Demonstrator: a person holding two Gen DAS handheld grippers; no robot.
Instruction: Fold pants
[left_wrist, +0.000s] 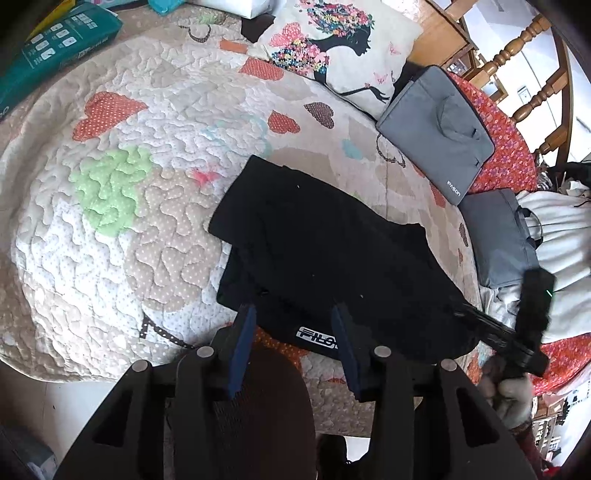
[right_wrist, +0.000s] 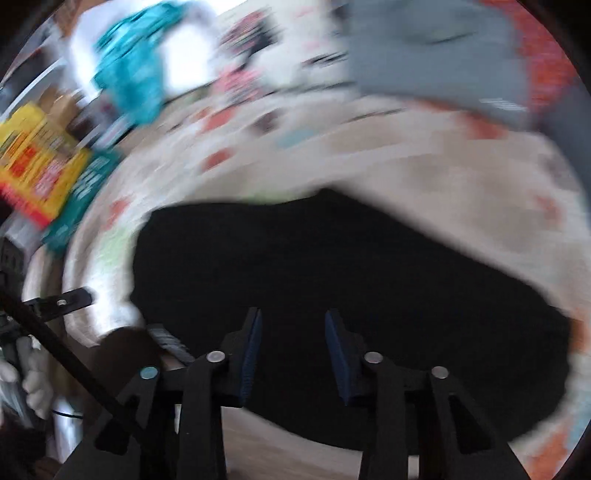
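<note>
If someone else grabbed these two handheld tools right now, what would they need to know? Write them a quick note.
Left tool: open, empty, at the near edge of the pants.
Right tool: open, nothing between its fingers, over the pants; that view is blurred.
Pants: black, folded into a compact stack on the quilt, logo at the near edge.
Done: the main folds, it seems.
Left: probably only straightening the uneven layers at the stack's left side, or one last fold.

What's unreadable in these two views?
- Right wrist view: motion blur smears the quilt and clutter; print on the yellow box is illegible.
- Black pants: fold layers merge into solid black in both views.
- Left wrist view: the pants' near edge hides behind the left gripper.
</note>
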